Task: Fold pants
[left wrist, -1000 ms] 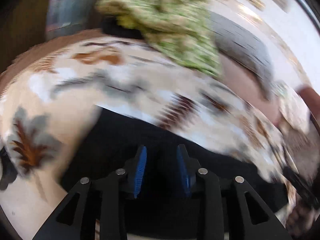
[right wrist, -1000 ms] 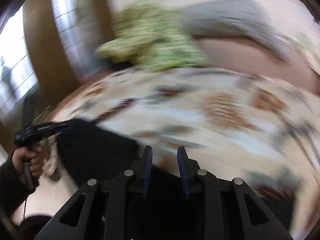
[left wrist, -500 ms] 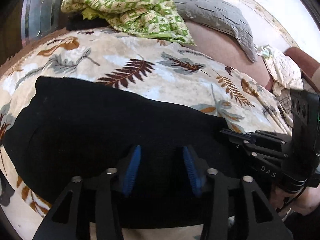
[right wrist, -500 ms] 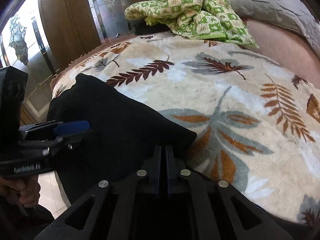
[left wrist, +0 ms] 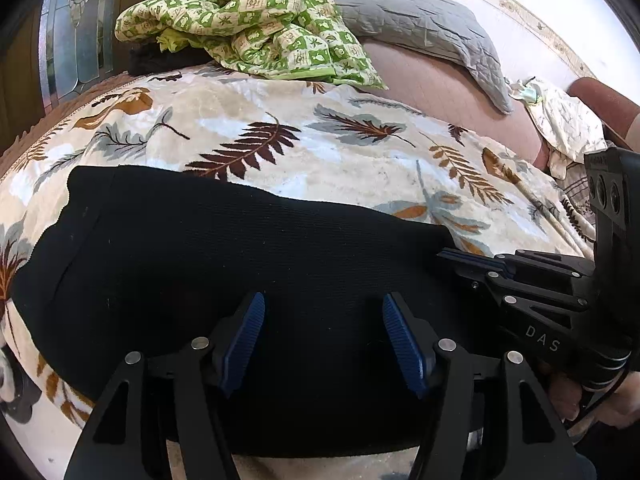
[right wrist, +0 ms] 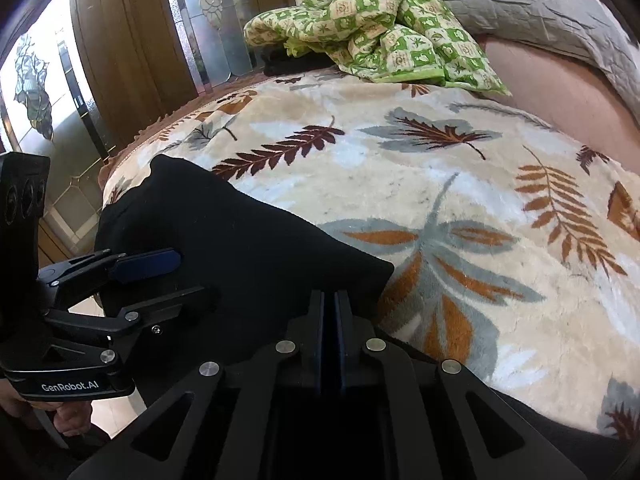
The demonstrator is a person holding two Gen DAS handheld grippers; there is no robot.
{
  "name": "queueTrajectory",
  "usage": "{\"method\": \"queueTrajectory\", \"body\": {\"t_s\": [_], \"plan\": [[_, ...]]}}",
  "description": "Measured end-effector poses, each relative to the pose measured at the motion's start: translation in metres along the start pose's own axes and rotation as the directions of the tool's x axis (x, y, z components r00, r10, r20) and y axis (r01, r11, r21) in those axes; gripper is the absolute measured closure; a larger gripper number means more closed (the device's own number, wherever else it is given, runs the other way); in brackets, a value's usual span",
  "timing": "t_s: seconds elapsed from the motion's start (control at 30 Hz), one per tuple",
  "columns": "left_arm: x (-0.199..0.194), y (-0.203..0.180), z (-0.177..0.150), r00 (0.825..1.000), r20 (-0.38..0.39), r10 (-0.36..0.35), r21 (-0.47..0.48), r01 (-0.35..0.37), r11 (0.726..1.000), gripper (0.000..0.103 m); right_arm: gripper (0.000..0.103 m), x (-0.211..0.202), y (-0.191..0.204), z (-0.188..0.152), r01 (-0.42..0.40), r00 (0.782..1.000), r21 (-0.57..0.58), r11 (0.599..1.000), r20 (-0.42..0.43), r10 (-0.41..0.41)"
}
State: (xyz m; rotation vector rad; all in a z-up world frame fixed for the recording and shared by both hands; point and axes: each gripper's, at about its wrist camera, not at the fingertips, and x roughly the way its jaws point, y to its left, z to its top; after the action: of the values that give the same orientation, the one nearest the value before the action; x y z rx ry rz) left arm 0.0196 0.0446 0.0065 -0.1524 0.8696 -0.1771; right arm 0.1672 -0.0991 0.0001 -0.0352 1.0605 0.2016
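The left tongs (left wrist: pixel 323 334) stand spread wide, the two blue ribbed pads well apart, with nothing between them; they hover over the near part of the black pants (left wrist: pixel 240 280), and whether the tips touch the cloth cannot be told. From the right wrist view the same left tongs (right wrist: pixel 176 276) reach in from the left edge, one blue pad above, the black finger below, a clear gap between them, both over the black fabric.

The right tongs (right wrist: pixel 330 308) are pressed together, the pads meeting with no gap to be seen. They sit at the near right corner of the pants (right wrist: pixel 240 248); whether a layer of fabric is pinched between the pads cannot be told. In the left wrist view the right tongs (left wrist: pixel 466 258) come in from the right, their thin blue tip lying at the right edge of the pants.

The pants lie flat as a broad dark shape on the near edge of the bed, on a cream blanket (left wrist: pixel 320 152) printed with brown and grey leaves. Farther back on the bed lies a crumpled green checked quilt (left wrist: pixel 256 20), and beside it a grey quilted cover (left wrist: pixel 420 28). Behind the bed, to the left, stand wooden doors with patterned glass (right wrist: pixel 132 52).
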Motion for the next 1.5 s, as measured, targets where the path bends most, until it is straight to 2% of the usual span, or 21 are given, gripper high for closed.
{"method": "queueTrajectory", "body": {"t_s": [0.17,0.3,0.33,0.37,0.4,0.43,0.47,0.57,0.63,0.73,0.8,0.83,0.9,0.97,1.07,1.17,1.2,1.23,1.33,1.4,1.5], "plan": [[0.001,0.0,0.0,1.0,-0.001,0.001,0.001,-0.001,1.0,0.04,0.098,-0.001,-0.003,-0.001,-0.02,1.0,0.015,1.0,0.014,0.02],[0.001,0.001,0.001,1.0,-0.003,-0.002,0.0,0.002,1.0,0.038,0.095,-0.005,0.002,-0.003,-0.003,0.999,-0.012,1.0,0.042,0.004],[0.002,0.001,0.001,1.0,-0.002,-0.003,0.001,0.003,1.0,0.036,0.089,-0.009,0.005,-0.003,0.003,0.999,-0.028,1.0,0.047,-0.001],[0.002,0.001,0.001,1.0,-0.001,-0.007,0.002,0.007,1.0,0.035,0.077,-0.016,0.008,-0.003,0.002,0.999,-0.039,0.999,0.054,0.0],[0.002,0.0,0.001,1.0,0.001,-0.009,0.005,0.009,1.0,0.032,0.07,-0.026,0.008,-0.003,-0.009,0.998,-0.035,0.999,0.067,0.011],[0.002,0.0,0.0,1.0,0.002,-0.013,0.01,0.013,1.0,0.029,0.054,-0.039,0.007,-0.004,-0.002,0.996,-0.021,1.0,0.087,0.004],[0.003,-0.001,0.0,1.0,0.006,-0.019,0.014,0.019,1.0,0.028,0.044,-0.052,0.005,-0.006,0.02,0.994,-0.003,1.0,0.108,-0.02],[0.003,-0.001,-0.001,0.999,0.019,-0.037,0.002,0.037,0.999,0.023,0.042,-0.104,-0.022,-0.021,0.09,0.98,0.09,0.992,0.171,-0.105],[0.002,0.003,-0.001,0.998,0.029,-0.056,-0.02,0.056,0.998,0.02,0.039,-0.14,-0.052,-0.038,0.126,0.967,0.199,0.972,0.195,-0.165],[0.004,0.006,-0.001,0.995,0.037,-0.09,-0.04,0.092,0.995,0.015,0.036,-0.201,-0.115,-0.088,0.114,0.946,0.472,0.874,0.218,-0.241],[0.004,0.007,-0.002,0.995,0.046,-0.088,-0.048,0.091,0.995,0.015,0.036,-0.231,-0.145,-0.12,0.045,0.932,0.594,0.803,0.264,-0.248],[0.004,0.006,-0.003,0.995,0.051,-0.085,-0.049,0.088,0.995,0.015,0.036,-0.249,-0.162,-0.144,-0.009,0.917,0.662,0.749,0.304,-0.257],[0.005,0.004,-0.006,0.995,0.068,-0.071,-0.044,0.074,0.996,0.015,0.036,-0.269,-0.183,-0.178,-0.093,0.902,0.732,0.675,0.349,-0.254],[0.005,0.001,-0.009,0.996,0.077,-0.052,-0.033,0.055,0.998,0.015,0.036,-0.275,-0.194,-0.202,-0.161,0.901,0.776,0.609,0.368,-0.231],[0.006,-0.006,-0.012,0.996,0.09,-0.017,-0.012,0.018,1.0,0.015,0.036,-0.264,-0.199,-0.223,-0.241,0.914,0.819,0.521,0.372,-0.162],[0.006,-0.012,-0.015,0.995,0.098,0.005,0.009,-0.006,1.0,0.014,0.036,-0.243,-0.197,-0.233,-0.369,0.9,0.826,0.426,0.432,-0.058],[0.006,-0.012,-0.016,0.995,0.101,0.004,0.009,-0.005,1.0,0.014,0.036,-0.236,-0.197,-0.234,-0.399,0.896,0.828,0.394,0.444,-0.026],[0.005,-0.012,-0.016,0.995,0.101,0.001,0.009,-0.002,1.0,0.014,0.036,-0.227,-0.196,-0.235,-0.403,0.9,0.838,0.367,0.436,-0.006],[0.004,-0.01,-0.016,0.994,0.107,-0.012,0.001,0.012,1.0,0.014,0.038,-0.205,-0.193,-0.244,-0.289,0.951,0.903,0.317,0.309,-0.012],[0.004,-0.009,-0.017,0.994,0.109,-0.012,-0.002,0.013,1.0,0.014,0.038,-0.202,-0.196,-0.244,-0.295,0.949,0.905,0.308,0.316,-0.02],[0.004,-0.009,-0.017,0.994,0.111,-0.009,-0.001,0.009,1.0,0.013,0.038,-0.196,-0.2,-0.235,-0.271,0.953,0.905,0.327,0.3,-0.043]]}}
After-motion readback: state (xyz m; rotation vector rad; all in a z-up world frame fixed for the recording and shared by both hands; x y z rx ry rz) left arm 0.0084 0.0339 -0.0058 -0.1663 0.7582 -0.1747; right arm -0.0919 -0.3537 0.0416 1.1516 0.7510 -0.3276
